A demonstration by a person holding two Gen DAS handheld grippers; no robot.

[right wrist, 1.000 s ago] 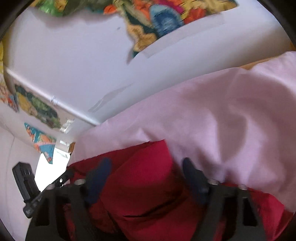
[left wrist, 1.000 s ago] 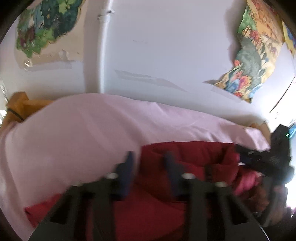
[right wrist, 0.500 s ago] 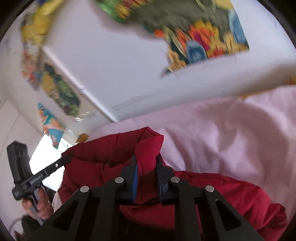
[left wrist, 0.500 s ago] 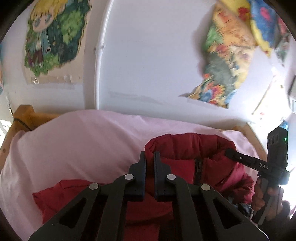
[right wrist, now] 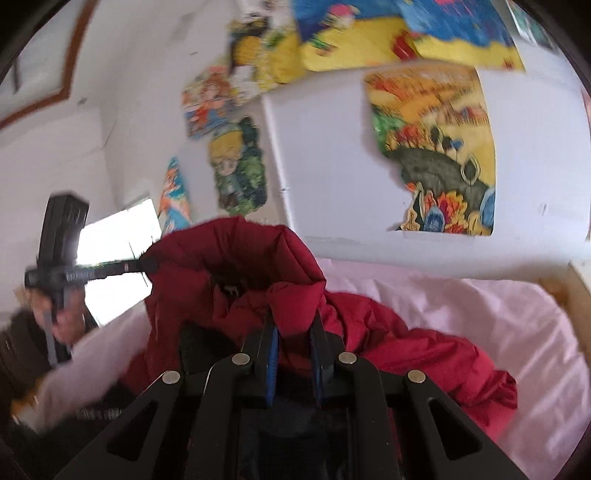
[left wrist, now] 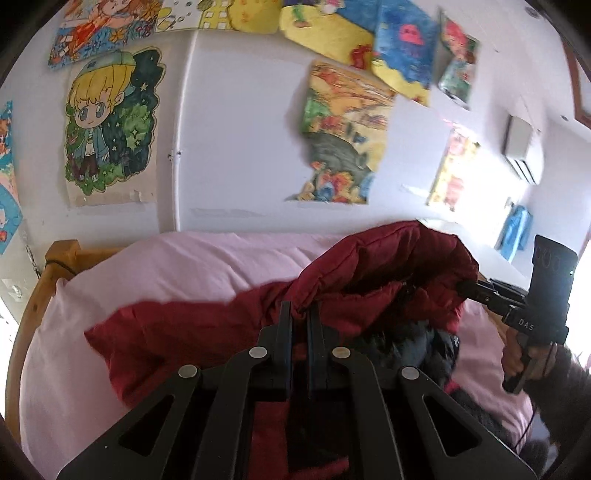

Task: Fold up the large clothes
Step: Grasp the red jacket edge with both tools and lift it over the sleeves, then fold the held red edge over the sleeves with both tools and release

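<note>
Lighting: bright daylight, blown-out glare from window (left wrist: 585, 280) at right edge of left view; second window (right wrist: 114, 254) glares in right view. Right view motion-blurred, posters (right wrist: 332, 33) smeared. Fisheye curvature, dark vignetted corners.

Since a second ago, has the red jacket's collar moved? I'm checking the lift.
Yes. The red jacket has risen: its collar now overlaps the white wall above the pink sheet, gripped by both hand-held grippers.

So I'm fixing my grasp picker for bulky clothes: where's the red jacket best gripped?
By the padded collar edge, from the near side. On the red jacket it stands up as a firm ridge; left gripper and right gripper already pinch it there.
</note>
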